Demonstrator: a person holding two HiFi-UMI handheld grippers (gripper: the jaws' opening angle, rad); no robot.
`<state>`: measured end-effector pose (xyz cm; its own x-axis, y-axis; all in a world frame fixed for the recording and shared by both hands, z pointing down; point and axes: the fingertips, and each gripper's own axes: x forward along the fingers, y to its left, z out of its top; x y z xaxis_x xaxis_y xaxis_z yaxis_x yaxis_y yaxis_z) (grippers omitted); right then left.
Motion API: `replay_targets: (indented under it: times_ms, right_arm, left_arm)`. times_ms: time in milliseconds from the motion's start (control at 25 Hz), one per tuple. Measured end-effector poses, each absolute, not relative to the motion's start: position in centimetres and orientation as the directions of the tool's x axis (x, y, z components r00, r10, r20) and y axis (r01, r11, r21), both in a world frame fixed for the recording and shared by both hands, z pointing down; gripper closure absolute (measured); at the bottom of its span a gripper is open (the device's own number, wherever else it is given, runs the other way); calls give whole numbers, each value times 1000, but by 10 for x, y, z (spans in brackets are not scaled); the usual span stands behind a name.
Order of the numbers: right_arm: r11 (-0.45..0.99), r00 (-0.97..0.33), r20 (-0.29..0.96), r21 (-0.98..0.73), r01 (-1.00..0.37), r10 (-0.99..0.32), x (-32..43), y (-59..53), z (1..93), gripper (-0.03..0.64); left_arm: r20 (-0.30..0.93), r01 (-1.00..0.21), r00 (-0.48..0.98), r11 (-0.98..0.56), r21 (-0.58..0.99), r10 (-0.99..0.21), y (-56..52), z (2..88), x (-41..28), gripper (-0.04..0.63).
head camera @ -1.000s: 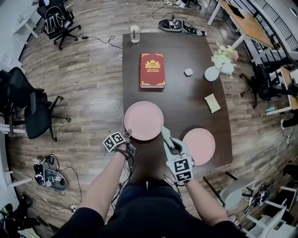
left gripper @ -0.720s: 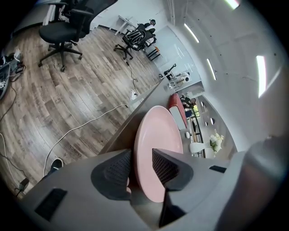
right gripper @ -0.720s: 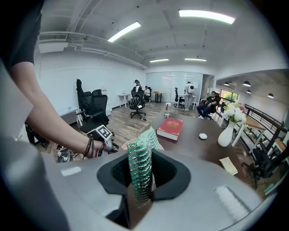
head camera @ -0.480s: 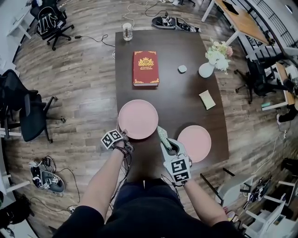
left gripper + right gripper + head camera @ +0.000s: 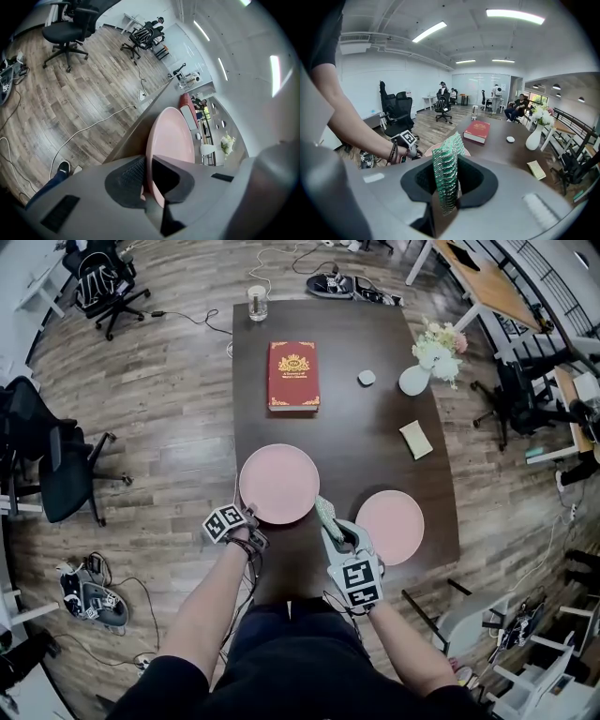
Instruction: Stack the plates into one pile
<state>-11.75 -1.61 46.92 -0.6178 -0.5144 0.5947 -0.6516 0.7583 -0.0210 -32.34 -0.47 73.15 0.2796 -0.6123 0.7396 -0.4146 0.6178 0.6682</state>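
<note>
Dark table [image 5: 347, 427], left tongs [image 5: 146, 164] just closed onto left pink plate [image 5: 171, 136] — right tongs [image 5: 446, 161] clamp green pad [image 5: 449, 147].

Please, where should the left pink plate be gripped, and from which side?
Grip the left pink plate at its near rim, coming from the person's side at a downward slant. It lies flat on the table, so only the thin edge fits between jaws. The left gripper has just been closing its jaws there, with the rim between them.
</note>
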Motion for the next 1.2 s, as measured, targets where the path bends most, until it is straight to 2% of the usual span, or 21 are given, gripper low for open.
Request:
replay_targets:
  times_ms: [640,1200]
  right_arm:
    - [791,-651,583,-25,-612,-486,-129,11,469,531]
    - [844,-611,673,38,-535,-417,-127,50,513,531]
  left_arm:
    - [729,-516,334,532,672,-597,62,704,-306,574]
    - [766,-589,374,504,632,-523,128,696,-279,574]
